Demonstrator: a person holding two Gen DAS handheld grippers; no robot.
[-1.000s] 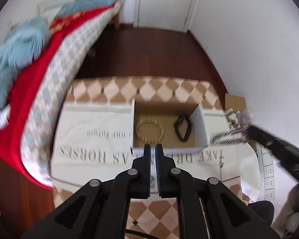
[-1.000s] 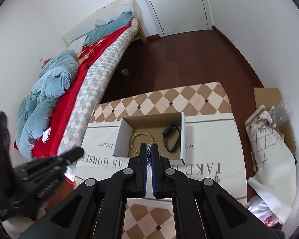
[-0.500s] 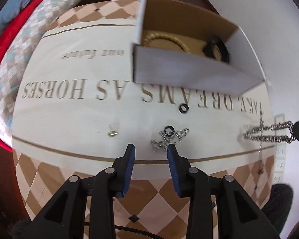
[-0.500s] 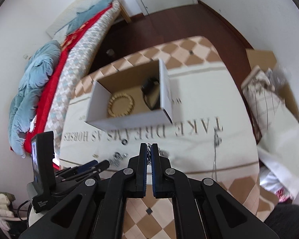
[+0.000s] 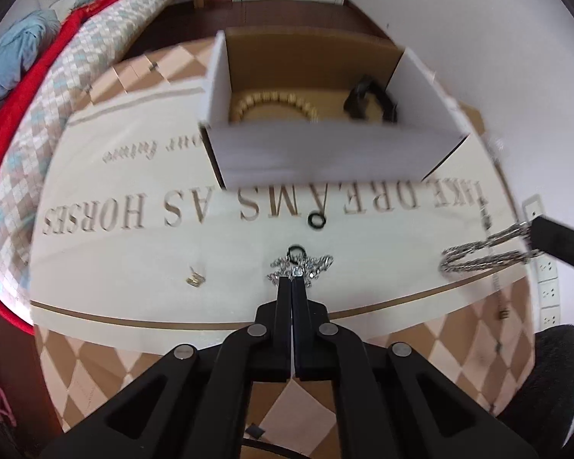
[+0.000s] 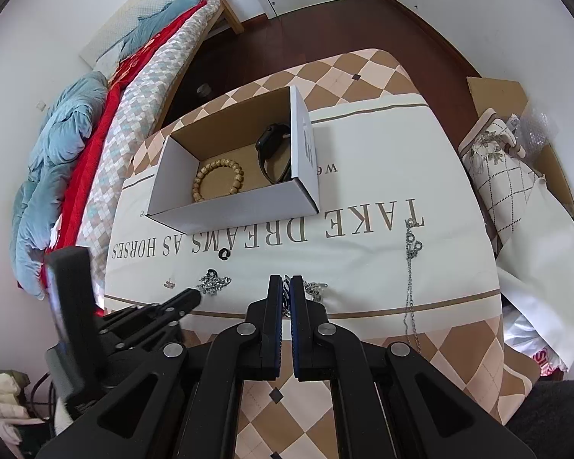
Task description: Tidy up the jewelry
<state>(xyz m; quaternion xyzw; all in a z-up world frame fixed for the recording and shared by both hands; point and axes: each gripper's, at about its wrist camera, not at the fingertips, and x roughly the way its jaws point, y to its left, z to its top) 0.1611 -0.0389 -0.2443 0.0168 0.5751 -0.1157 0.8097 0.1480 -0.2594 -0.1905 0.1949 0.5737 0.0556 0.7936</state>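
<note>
My left gripper (image 5: pixel 292 282) is shut, its tips pinching the near edge of a glittering silver chain cluster (image 5: pixel 306 264) on the printed cloth. From the right wrist view the left gripper (image 6: pixel 196 295) touches that cluster (image 6: pixel 215 283). My right gripper (image 6: pixel 286 280) is shut on a thicker silver chain (image 6: pixel 313 289), which trails onto the cloth; in the left wrist view this chain (image 5: pixel 482 258) loops out from the right gripper (image 5: pixel 534 238). A white cardboard box (image 6: pixel 229 212) behind holds a wooden bead bracelet (image 6: pixel 218 180) and a black watch (image 6: pixel 272 153).
Loose on the cloth lie a black ring (image 5: pixel 317 222), a small gold earring (image 5: pixel 195 279) and a thin long necklace (image 6: pixel 410 267) at the right. A bed with red and blue bedding (image 6: pixel 69 145) runs along the left. Bags and cardboard (image 6: pixel 509 160) stand at the right.
Both grippers have come down to the cloth. The left one opened over the glittering cluster, then shut on it. The right one stayed shut on its chain.
</note>
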